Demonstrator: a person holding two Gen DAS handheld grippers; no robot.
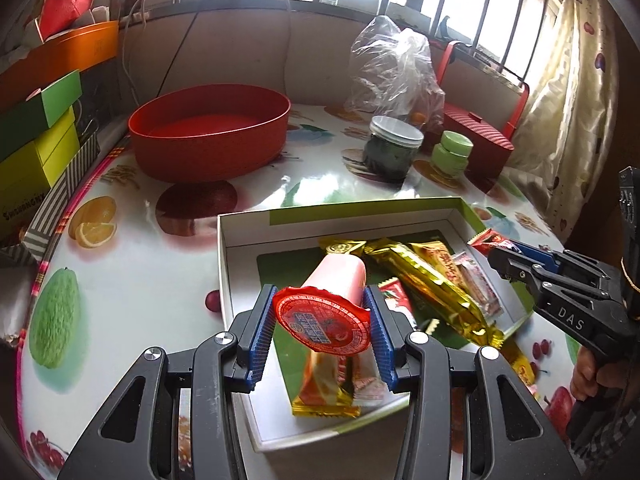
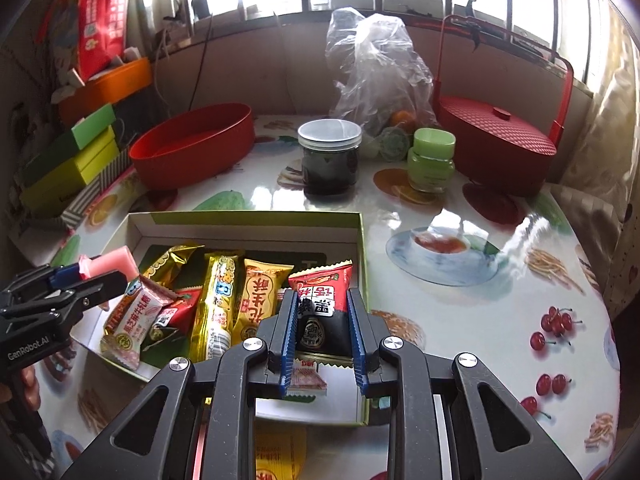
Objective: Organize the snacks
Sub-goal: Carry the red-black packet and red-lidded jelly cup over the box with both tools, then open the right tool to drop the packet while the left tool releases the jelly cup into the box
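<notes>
Now | left gripper (image 1: 322,330) clamps pink jelly cup (image 1: 332,292) | right gripper (image 2: 322,338) pinches red-black packet (image 2: 322,300)

My left claw (image 1: 322,324) hides the lower half of the pink jelly cup (image 1: 336,280) — its lid print is too blurred to read.

The table (image 2: 460,216) wears a glossy white cloth printed with fruit: red cherries, orange slices, a green guava. The oval tub (image 1: 208,136) is plain red, as is the lidded basket (image 2: 496,148), whose lid has a fine woven texture. The small jar (image 2: 432,160) is pale green; the dark jar (image 2: 330,156) has a silvery lid. The shallow box (image 2: 244,222) is white inside with a green rim and green floor. The cup (image 1: 332,292) is pink with a red foil top (white print on it). Wrappers run gold, yellow and red; the packet (image 2: 320,304) is red above, black below. Both pairs of fingers (image 1: 262,332) are black with blue ribbed pads.
</notes>
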